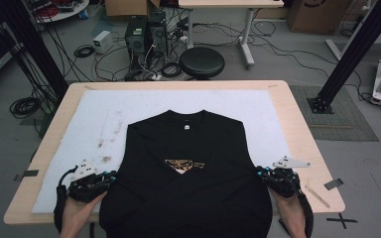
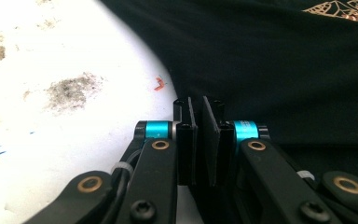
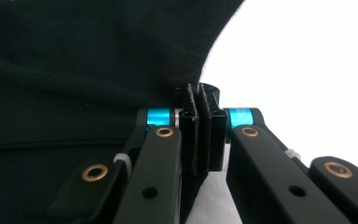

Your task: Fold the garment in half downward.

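Note:
A black T-shirt [image 1: 188,163] lies flat on the white mat [image 1: 94,109], collar away from me, with a gold print [image 1: 184,165] on the chest and its sleeves tucked in. My left gripper [image 1: 112,177] sits at the shirt's left side edge, and in the left gripper view its jaws [image 2: 199,106] are shut on the dark cloth [image 2: 270,70] at that edge. At the right side edge my right gripper [image 1: 261,173] is pinched together on the fabric [image 3: 88,70] in the same way [image 3: 197,92]. A hand holds each gripper from the table's near side.
The mat covers most of a wooden table [image 1: 300,129] and carries grey stains [image 1: 104,144] left of the shirt. A strip of tape [image 1: 333,184] and a thin stick [image 1: 318,196] lie near the right front corner. Beyond the table are a black stool [image 1: 202,63], cables and black frame posts.

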The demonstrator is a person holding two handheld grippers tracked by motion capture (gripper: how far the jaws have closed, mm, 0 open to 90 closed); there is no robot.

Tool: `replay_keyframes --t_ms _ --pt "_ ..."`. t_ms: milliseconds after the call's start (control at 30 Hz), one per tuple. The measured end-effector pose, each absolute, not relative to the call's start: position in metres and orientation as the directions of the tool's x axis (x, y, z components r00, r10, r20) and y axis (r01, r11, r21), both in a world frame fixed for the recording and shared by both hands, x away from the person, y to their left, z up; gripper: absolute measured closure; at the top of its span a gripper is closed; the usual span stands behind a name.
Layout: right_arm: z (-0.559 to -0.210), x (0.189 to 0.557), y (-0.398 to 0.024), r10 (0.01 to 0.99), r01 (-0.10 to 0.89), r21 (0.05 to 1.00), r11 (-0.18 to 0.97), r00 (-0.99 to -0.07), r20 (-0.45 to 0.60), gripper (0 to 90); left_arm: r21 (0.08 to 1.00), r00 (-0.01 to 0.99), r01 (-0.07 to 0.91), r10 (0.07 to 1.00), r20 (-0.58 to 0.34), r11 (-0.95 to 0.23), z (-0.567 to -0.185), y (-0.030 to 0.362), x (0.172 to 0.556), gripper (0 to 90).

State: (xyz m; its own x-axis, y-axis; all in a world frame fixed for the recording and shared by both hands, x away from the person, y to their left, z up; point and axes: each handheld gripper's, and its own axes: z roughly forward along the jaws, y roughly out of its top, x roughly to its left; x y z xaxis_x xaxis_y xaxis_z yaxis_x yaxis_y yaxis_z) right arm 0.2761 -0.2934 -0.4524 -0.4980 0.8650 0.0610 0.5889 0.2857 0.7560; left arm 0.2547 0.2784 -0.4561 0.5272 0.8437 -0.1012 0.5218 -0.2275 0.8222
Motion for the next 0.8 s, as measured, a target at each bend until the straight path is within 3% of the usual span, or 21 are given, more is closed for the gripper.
replay_keyframes --t_ms 133,167,200,367,467,500,533,567,600,800 --pt "-0.452 0.274 -0.291 0.87 0.582 0.76 0.289 -0.491 0.046 87.9 0.824 0.524 0.521 0.845 -0.104 -0.221 -0.456 0.279 0.254 80.8" --pt "-0.452 0.274 -0.291 0.87 0.582 0.76 0.289 -0.491 0.046 84.5 0.837 0.517 0.514 0.847 -0.124 -0.19 -0.454 0.285 0.248 80.8" --pt "-0.453 0.265 -0.294 0.876 0.588 0.763 0.27 -0.478 0.058 62.5 0.839 0.517 0.512 0.846 -0.131 -0.183 -0.453 0.288 0.245 59.5" --pt "-0.456 0.242 -0.302 0.868 0.6 0.754 0.269 -0.49 0.08 58.7 0.814 0.543 0.533 0.831 -0.12 -0.231 -0.456 0.291 0.234 57.4" --pt "-0.456 0.235 -0.301 0.863 0.589 0.758 0.281 -0.501 0.069 61.1 0.82 0.544 0.507 0.836 -0.065 -0.267 -0.458 0.287 0.229 59.2" --pt "-0.456 0.231 -0.298 0.856 0.574 0.759 0.307 -0.515 0.044 75.7 0.818 0.556 0.506 0.828 -0.066 -0.274 -0.458 0.287 0.229 67.7" --pt "-0.456 0.231 -0.298 0.856 0.574 0.759 0.307 -0.515 0.044 75.7 0.818 0.556 0.506 0.828 -0.066 -0.274 -0.458 0.287 0.229 78.3" --pt "-0.456 0.231 -0.298 0.85 0.573 0.762 0.302 -0.524 0.057 85.1 0.819 0.586 0.502 0.806 -0.086 -0.278 -0.458 0.289 0.228 78.3" --pt "-0.458 0.232 -0.3 0.839 0.578 0.764 0.286 -0.536 0.092 87.9 0.822 0.586 0.497 0.806 -0.083 -0.277 -0.459 0.289 0.227 85.7" --pt "-0.458 0.219 -0.313 0.828 0.582 0.763 0.282 -0.549 0.113 89.0 0.825 0.617 0.5 0.777 -0.127 -0.263 -0.461 0.294 0.215 87.1"
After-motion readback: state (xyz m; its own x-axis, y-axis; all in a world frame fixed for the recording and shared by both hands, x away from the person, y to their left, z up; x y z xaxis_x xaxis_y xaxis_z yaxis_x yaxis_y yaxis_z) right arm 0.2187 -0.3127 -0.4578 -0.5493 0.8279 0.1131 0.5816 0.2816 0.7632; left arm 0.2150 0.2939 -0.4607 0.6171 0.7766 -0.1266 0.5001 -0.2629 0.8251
